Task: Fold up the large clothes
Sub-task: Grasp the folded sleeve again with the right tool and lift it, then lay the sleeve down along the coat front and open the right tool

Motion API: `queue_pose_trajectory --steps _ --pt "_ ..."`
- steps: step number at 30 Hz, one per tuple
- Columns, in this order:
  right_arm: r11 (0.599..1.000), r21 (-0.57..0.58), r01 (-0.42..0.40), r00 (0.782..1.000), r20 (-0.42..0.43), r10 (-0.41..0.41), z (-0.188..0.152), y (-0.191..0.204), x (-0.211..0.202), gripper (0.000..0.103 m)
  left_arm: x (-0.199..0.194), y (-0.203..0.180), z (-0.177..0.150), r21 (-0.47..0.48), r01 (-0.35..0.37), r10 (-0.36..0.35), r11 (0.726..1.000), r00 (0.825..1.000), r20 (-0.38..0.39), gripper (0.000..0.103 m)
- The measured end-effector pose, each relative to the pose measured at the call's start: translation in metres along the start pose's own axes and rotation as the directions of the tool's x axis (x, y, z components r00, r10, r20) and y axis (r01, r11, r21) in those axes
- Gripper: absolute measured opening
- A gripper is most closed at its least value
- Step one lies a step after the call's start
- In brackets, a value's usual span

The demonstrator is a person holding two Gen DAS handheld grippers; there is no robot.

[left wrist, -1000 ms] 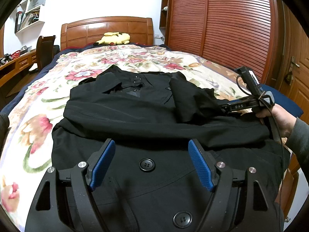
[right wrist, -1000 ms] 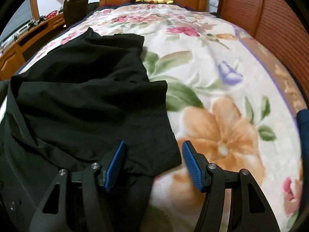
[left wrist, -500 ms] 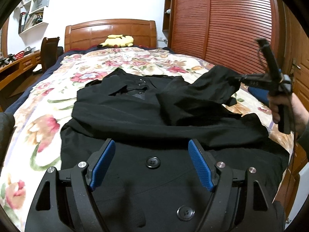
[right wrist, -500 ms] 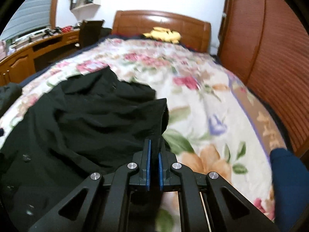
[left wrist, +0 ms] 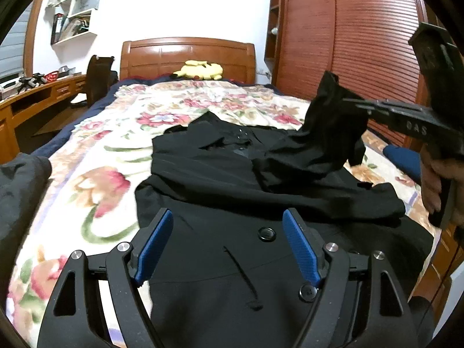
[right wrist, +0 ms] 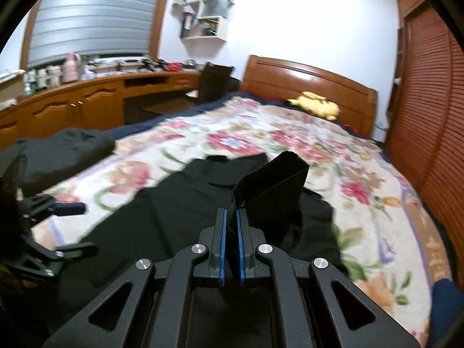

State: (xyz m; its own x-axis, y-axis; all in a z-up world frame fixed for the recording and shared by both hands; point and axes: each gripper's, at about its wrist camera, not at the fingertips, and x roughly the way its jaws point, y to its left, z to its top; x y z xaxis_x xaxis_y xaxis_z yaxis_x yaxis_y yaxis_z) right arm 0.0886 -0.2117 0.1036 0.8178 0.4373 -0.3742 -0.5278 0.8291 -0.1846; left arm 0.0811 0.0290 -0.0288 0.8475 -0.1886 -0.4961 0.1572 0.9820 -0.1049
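Note:
A black coat (left wrist: 232,191) with large buttons lies spread on the floral bedspread (left wrist: 95,179). My right gripper (right wrist: 230,217) is shut on the coat's sleeve cuff (right wrist: 272,185), which stands lifted off the bed. In the left wrist view that gripper (left wrist: 359,105) holds the raised sleeve (left wrist: 327,133) at the right, a hand on its handle. My left gripper (left wrist: 227,220) hovers open over the coat's lower front, with a button (left wrist: 266,233) showing between its blue pads and nothing gripped. The right wrist view shows the left gripper (right wrist: 66,208) at the far left.
A yellow plush toy (left wrist: 200,69) lies by the wooden headboard (left wrist: 185,55). A slatted wooden wardrobe (left wrist: 362,40) lines the right side. A desk (right wrist: 87,104) and dark chair (right wrist: 214,81) stand left of the bed. Another dark garment (left wrist: 20,179) sits at the left edge.
My right gripper closed on the sleeve cuff and lifted it up off the bed, swinging toward the coat's middle. The left gripper drifted slightly and stayed open.

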Motion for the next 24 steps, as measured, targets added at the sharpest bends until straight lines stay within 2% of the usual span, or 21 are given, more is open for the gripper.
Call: queue_pose_trajectory --steps 5,11,16,18,22,24 --pt "0.997 -0.012 -0.075 0.997 -0.007 0.075 -0.012 0.015 0.000 0.006 -0.007 0.008 -0.001 -0.024 -0.011 0.011 1.000 1.000 0.009 0.079" --pt "0.990 -0.046 -0.132 0.991 0.029 0.134 -0.011 0.033 -0.027 0.006 -0.018 0.014 -0.002 -0.050 -0.006 0.008 0.999 0.999 0.040 0.079" --pt "0.989 -0.043 -0.141 0.990 0.024 0.142 -0.007 0.029 -0.033 0.007 -0.022 0.018 -0.003 -0.061 -0.004 0.007 0.998 0.999 0.047 0.079" --pt "0.991 -0.041 -0.130 0.991 0.013 0.130 -0.005 0.028 -0.032 0.014 -0.023 0.019 -0.004 -0.065 -0.004 0.007 0.998 0.999 0.049 0.079" --pt "0.994 -0.056 -0.093 0.994 0.047 0.096 -0.005 0.031 -0.047 0.050 -0.025 0.021 -0.007 -0.068 -0.008 0.011 0.998 0.999 0.047 0.079" --pt "0.995 -0.054 -0.082 0.994 0.061 0.086 -0.008 0.031 -0.053 0.051 -0.027 0.021 -0.009 -0.069 -0.010 0.013 0.998 0.999 0.044 0.079"
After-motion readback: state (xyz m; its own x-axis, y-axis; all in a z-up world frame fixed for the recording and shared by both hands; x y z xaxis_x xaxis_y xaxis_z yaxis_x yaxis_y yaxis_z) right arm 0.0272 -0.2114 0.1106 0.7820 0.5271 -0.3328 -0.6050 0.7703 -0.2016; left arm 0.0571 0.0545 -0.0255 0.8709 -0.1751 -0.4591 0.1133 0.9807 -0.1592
